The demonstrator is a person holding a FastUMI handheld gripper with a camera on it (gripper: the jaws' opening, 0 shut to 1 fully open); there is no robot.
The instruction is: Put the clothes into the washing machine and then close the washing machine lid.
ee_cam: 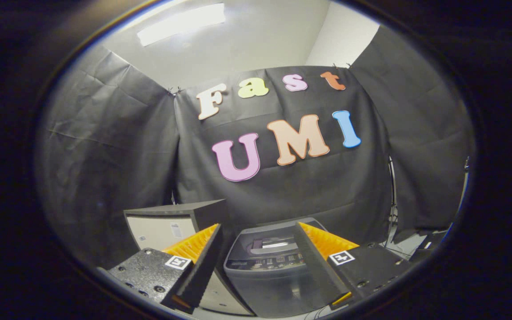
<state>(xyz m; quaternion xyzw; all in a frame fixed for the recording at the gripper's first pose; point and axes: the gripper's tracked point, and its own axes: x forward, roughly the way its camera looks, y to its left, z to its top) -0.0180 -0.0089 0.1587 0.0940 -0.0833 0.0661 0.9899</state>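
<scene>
Gripper view has my gripper (pixel 258 249) held up in the booth with its two fingers spread wide apart and nothing between them but air; neither finger touches anything. Each finger (pixel 202 262) rises from a dark mounting block that carries a small square marker, and the ridged inner faces of the two fingers look toward each other across the gap. Just ahead of the fingers and framed by that gap stands the washing machine (pixel 267 275), a small grey top-loading unit seen from its front and a little from above. Its lid (pixel 274 243) lies flat on top, down over the opening as far as I can tell, with a strip of controls along the front edge below it; the markings there are too small for me to make out. To the left of the washer, beyond my left finger, stands a boxy cabinet (pixel 174 222) with a dark top and a pale front face, close beside the machine, though I cannot tell whether the two touch. Behind both hangs the black cloth wall (pixel 105 155) of the booth, creased and pinned at its upper corners, and above it I see a pale ceiling with one long bright light panel (pixel 180 23).
</scene>
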